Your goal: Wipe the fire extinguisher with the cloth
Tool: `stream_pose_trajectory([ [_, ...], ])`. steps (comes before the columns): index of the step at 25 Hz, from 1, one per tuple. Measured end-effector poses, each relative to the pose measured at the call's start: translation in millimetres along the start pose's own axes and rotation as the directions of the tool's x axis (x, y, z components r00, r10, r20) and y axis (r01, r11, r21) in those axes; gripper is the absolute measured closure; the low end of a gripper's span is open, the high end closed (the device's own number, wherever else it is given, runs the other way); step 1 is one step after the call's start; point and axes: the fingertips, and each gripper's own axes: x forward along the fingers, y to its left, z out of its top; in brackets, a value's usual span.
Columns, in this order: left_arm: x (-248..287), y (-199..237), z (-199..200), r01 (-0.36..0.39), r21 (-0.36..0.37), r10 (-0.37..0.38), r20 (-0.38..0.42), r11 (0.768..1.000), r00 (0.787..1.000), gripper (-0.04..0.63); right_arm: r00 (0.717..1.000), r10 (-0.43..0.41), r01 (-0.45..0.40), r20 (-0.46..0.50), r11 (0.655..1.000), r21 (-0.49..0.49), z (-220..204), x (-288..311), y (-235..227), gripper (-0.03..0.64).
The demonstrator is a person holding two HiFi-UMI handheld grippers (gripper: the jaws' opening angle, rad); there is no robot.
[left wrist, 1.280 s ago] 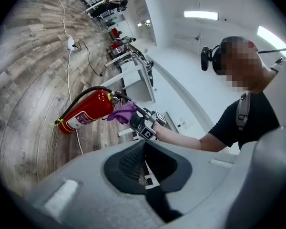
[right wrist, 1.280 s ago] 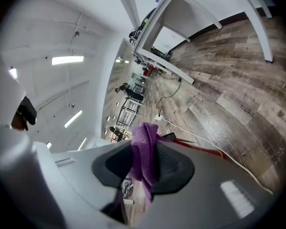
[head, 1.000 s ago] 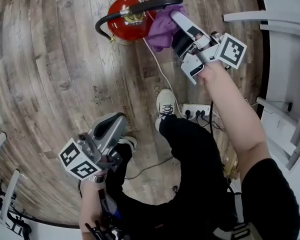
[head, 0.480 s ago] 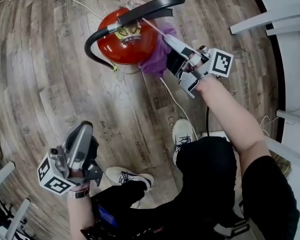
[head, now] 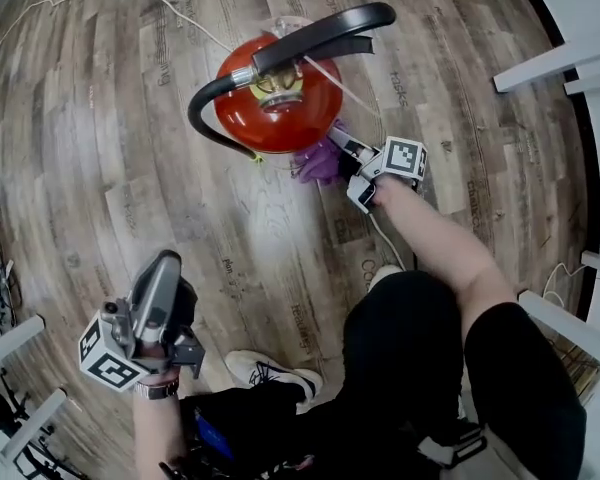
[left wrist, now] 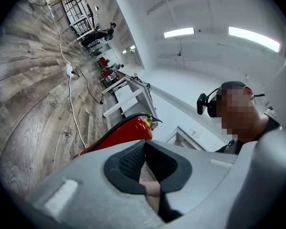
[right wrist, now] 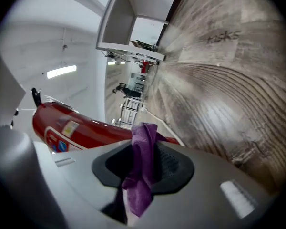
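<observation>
Red on the fire extinguisher (head: pixel 310 118), black on its hose (head: pixel 205 103) and handle (head: pixel 325 30). Purple cloth (head: pixel 322 161). Grey-brown wood grain across the floor (head: pixel 130 168). Black-and-white squares on marker cubes (head: pixel 405 158). Possibly yellowish gauge (head: pixel 278 86), blurred.

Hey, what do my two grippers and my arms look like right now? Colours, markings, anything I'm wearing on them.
The left gripper and the right gripper both have grey bodies with black, textured pads. Each carries a white cube printed with black square markers. The forearms are bare. The right arm has a black short sleeve, and a dark band sits at the left wrist.
</observation>
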Motion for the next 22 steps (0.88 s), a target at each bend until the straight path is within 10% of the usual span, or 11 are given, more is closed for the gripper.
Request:
stream_pose_trajectory([
  [7,10,-4,-2,0.004,-0.011,-0.004,0.022,1.0,1.0,0.598,0.987,-0.155,0.154,-0.034,0.988,-0.031,-9,6,-40,0.513],
  [14,36,-11,4,0.065,-0.032,-0.064,0.034,0.997,0.997,0.598,0.988,0.15,-0.151,-0.02,0.954,-0.259,27,-20,119,0.517],
  [18,50,-22,9,0.108,-0.027,-0.107,0.032,0.994,0.994,0.598,0.954,0.299,-0.256,-0.03,0.756,-0.602,38,-60,243,0.517],
  [22,54,-27,1,0.124,-0.024,-0.124,0.011,0.992,0.992,0.598,0.951,0.302,-0.184,-0.067,0.375,-0.909,24,-79,333,0.517],
])
